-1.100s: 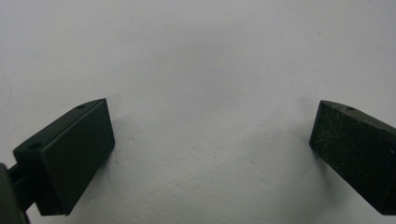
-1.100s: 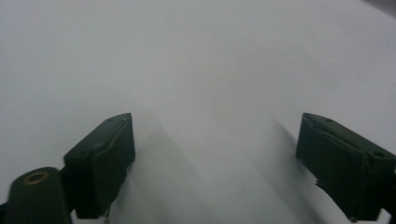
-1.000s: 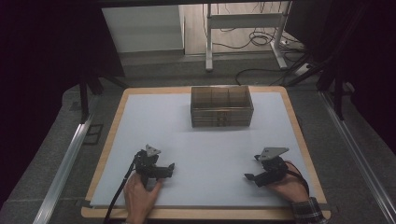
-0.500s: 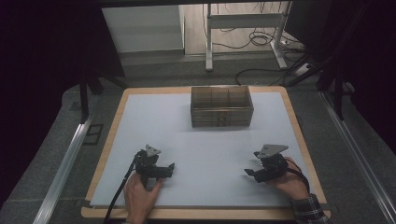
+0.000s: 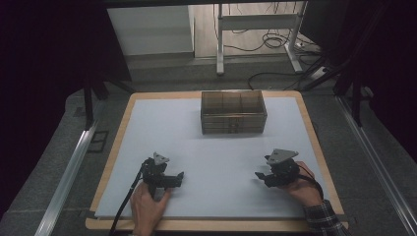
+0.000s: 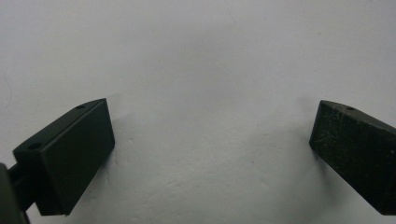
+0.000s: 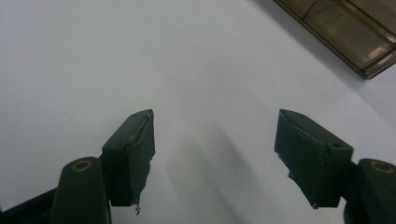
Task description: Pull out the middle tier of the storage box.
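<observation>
A smoky transparent box (image 5: 233,112) with compartments stands at the far middle of the white table sheet (image 5: 211,147); its corner (image 7: 345,28) is at the top right of the right gripper view. My left gripper (image 5: 178,178) rests low at the near left, jaws wide open over bare sheet (image 6: 210,135), nothing between them. My right gripper (image 5: 259,176) is at the near right, pointing left, open (image 7: 215,135) with nothing between its pads. Its jaws have just been closing and stand narrower than before.
The wooden board's edge (image 5: 314,142) frames the sheet. Beyond the table lie a grey floor, cables (image 5: 275,42) and a white desk frame (image 5: 220,44). Metal rails (image 5: 69,167) run along both sides.
The right gripper has shifted slightly left and toward the box, and its jaws have narrowed. The left gripper has stayed put.
</observation>
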The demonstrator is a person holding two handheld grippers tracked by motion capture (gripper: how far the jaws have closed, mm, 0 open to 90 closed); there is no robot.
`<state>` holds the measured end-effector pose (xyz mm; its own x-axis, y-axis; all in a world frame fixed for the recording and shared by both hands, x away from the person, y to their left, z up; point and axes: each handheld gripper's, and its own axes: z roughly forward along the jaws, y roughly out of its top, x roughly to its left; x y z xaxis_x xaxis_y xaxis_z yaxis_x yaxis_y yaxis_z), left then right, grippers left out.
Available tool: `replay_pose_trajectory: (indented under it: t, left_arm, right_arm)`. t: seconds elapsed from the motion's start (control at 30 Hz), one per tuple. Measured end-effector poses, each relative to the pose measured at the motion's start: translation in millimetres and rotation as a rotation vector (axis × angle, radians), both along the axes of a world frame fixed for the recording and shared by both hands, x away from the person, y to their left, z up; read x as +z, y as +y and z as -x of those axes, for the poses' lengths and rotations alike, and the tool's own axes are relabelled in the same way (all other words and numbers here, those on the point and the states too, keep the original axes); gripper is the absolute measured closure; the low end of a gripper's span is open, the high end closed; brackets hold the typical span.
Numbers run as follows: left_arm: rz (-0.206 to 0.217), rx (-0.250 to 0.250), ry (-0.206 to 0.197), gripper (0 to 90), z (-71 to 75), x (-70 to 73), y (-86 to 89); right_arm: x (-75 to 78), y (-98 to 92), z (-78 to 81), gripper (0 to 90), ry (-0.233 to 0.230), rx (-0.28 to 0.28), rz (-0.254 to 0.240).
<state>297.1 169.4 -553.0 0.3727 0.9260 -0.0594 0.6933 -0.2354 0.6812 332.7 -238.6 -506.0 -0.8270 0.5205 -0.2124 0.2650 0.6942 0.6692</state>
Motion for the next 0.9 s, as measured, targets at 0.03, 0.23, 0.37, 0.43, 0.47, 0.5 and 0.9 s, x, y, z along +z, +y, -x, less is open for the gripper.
replay_pose_trajectory:
  t: [0.03,0.23,0.37,0.43,0.47,0.5,0.9]
  left_arm:
    - [0.000,0.000,0.000,0.0,0.0,0.0,0.0]
    - [0.000,0.000,0.000,0.0,0.0,0.0,0.0]
    - [0.000,0.000,0.000,0.0,0.0,0.0,0.0]
    - [0.000,0.000,0.000,0.0,0.0,0.0,0.0]
    - [0.000,0.000,0.000,0.0,0.0,0.0,0.0]
    - [0.000,0.000,0.000,0.0,0.0,0.0,0.0]
    - [0.000,0.000,0.000,0.0,0.0,0.0,0.0]
  right_arm:
    - [0.3,0.7,-0.5,29.3,-0.006,0.002,0.007]
    - [0.2,6.7,-3.4,29.3,-0.037,0.003,0.032]
    - [1.0,9.5,-4.2,29.3,-0.060,0.009,0.049]
    - [0.8,10.8,-4.9,30.5,-0.066,0.012,0.050]
    - [0.7,11.1,-5.3,30.9,-0.070,0.013,0.052]
    - [0.5,11.5,-6.0,31.1,-0.075,0.013,0.057]
    - [-2.3,23.1,-10.7,37.4,-0.149,0.030,0.115]
